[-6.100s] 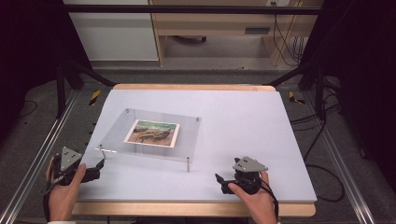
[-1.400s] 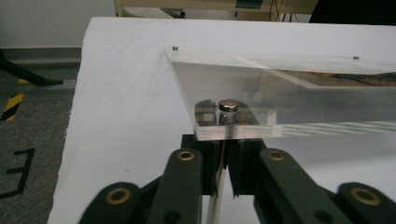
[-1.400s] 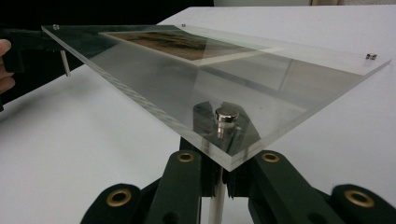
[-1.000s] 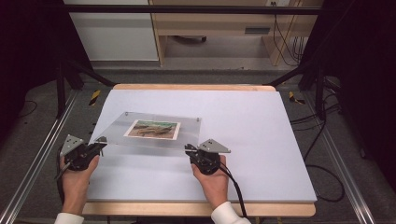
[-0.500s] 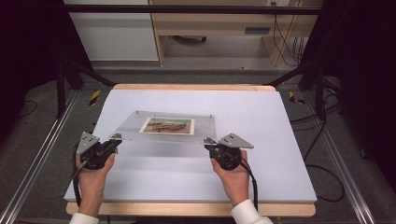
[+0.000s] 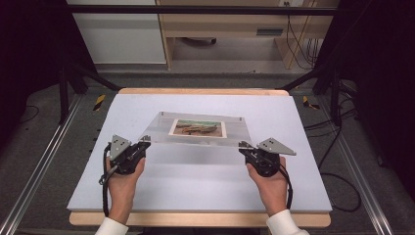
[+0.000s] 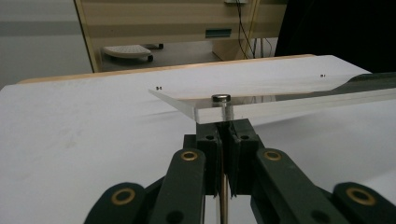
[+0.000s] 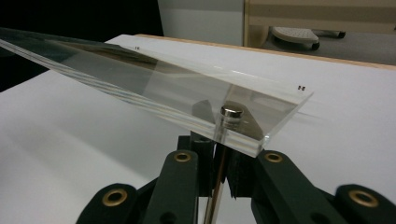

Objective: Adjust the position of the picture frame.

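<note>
While the person's hands come in from the near edge of the white-topped table (image 6: 195, 186), the left gripper (image 6: 140, 145) and the right gripper (image 6: 244, 148) each hold one near corner of a clear, flat acrylic panel (image 6: 200, 142) that carries a small landscape picture (image 6: 197, 128) at its middle. From the left gripper view, the two black jaws are clenched on a thin metal leg (image 7: 224, 186) that hangs from a round silver cap (image 7: 221, 98) at the panel's corner. From the right gripper view, the jaws likewise pinch a thin metal post (image 8: 215, 186) under a silver cap (image 8: 231, 112) at the opposite near corner. The panel sits above the tabletop, its near edge between the two grippers and its far edge towards the middle of the table; the grippers are well apart.
</note>
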A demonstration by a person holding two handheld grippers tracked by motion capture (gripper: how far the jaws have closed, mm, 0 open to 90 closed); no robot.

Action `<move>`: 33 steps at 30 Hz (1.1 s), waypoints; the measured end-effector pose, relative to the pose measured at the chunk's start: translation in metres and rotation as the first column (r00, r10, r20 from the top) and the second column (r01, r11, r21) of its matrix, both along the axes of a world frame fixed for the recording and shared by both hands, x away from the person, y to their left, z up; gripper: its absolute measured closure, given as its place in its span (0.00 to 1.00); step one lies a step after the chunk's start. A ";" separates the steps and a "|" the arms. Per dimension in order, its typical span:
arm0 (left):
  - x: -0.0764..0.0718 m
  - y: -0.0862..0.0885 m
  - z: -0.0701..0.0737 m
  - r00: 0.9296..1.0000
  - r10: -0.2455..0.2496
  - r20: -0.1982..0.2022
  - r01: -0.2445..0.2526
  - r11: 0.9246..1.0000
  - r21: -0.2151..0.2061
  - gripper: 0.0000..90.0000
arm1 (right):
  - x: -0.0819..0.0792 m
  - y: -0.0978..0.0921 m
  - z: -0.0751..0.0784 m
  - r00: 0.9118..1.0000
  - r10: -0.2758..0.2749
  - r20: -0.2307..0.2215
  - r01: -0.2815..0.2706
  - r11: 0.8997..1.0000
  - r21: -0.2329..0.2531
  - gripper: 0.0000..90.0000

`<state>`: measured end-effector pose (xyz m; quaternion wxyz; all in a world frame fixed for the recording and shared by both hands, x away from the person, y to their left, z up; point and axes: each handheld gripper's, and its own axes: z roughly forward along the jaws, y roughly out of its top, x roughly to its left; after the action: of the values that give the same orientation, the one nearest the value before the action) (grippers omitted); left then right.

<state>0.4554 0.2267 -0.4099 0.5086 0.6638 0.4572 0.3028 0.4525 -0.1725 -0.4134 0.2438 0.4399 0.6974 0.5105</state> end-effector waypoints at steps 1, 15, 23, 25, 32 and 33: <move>0.000 -0.004 0.001 1.000 -0.002 0.002 0.002 1.000 0.001 0.94 | 0.000 -0.005 0.000 1.000 -0.004 -0.002 0.004 1.000 0.005 0.92; -0.001 -0.013 -0.004 1.000 0.014 0.010 -0.014 1.000 0.008 0.94 | 0.004 -0.014 -0.006 1.000 -0.020 -0.007 0.021 1.000 0.015 0.92; -0.004 -0.015 -0.012 1.000 0.019 0.005 -0.019 1.000 0.002 0.93 | 0.004 -0.015 -0.007 1.000 -0.020 -0.019 0.020 1.000 0.009 0.92; -0.004 -0.015 -0.015 1.000 0.019 0.000 -0.019 1.000 0.001 0.93 | 0.004 -0.015 -0.008 1.000 -0.020 -0.024 0.020 1.000 0.007 0.92; -0.006 -0.013 -0.021 1.000 0.023 -0.014 -0.023 1.000 0.003 0.93 | 0.004 -0.013 -0.013 0.999 -0.015 -0.040 0.015 1.000 -0.001 0.92; -0.006 -0.012 -0.024 1.000 0.024 -0.018 -0.024 1.000 0.005 0.93 | 0.004 -0.013 -0.014 0.999 -0.012 -0.043 0.012 1.000 -0.001 0.92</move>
<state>0.4491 0.2145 -0.4335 0.4992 0.6623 0.4690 0.3037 0.4564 -0.1856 -0.4274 0.2318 0.4549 0.7002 0.4990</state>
